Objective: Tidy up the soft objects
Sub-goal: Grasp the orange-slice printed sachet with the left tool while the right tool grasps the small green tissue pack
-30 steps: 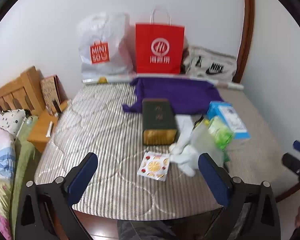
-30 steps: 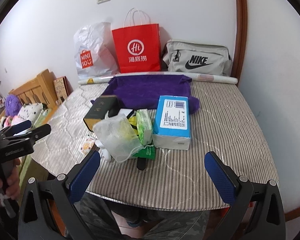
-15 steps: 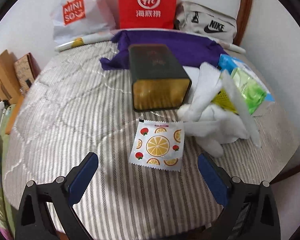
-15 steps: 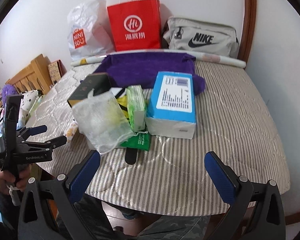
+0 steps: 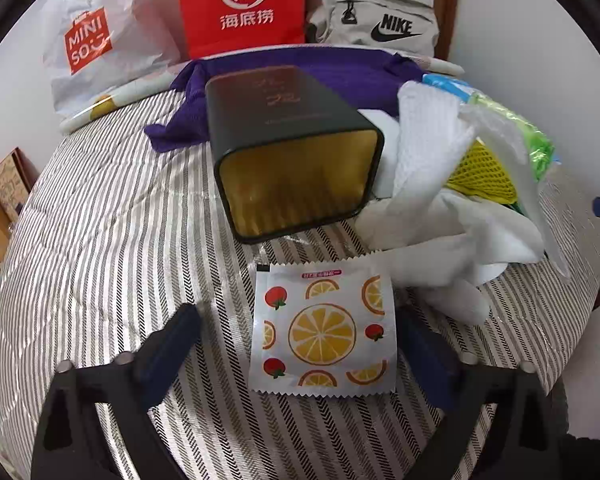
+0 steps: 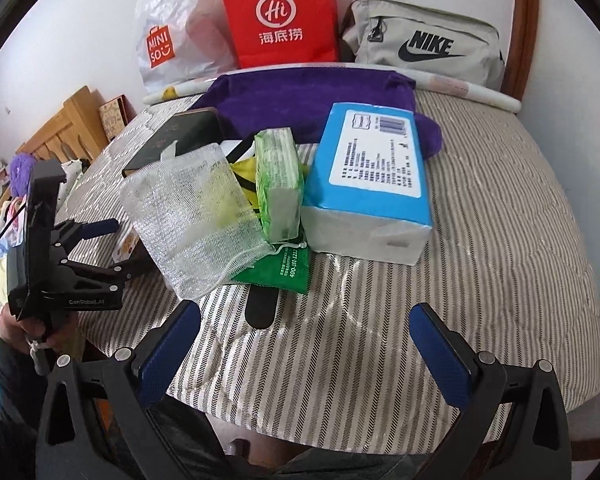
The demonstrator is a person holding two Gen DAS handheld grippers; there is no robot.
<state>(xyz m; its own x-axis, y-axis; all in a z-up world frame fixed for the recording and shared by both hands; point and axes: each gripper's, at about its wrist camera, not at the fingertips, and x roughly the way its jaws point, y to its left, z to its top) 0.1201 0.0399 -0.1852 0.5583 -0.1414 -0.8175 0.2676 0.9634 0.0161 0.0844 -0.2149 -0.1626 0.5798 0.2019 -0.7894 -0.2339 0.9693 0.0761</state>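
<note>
A fruit-print sachet lies flat on the striped table. My left gripper is open with its fingers on either side of the sachet. Behind it lies a dark box with its open gold end facing me, and a white cloth. My right gripper is open and empty over the table's front edge. Ahead of it sit a white mesh bag, a green tissue pack and a blue tissue pack.
A purple towel lies at the back. A Miniso bag, a red paper bag and a grey Nike bag stand against the wall. A wooden bed frame is at left. A black strip lies under the pile.
My left gripper has moved forward and down, so the sachet now lies between its fingers. My right gripper has moved a little closer to the pile.
</note>
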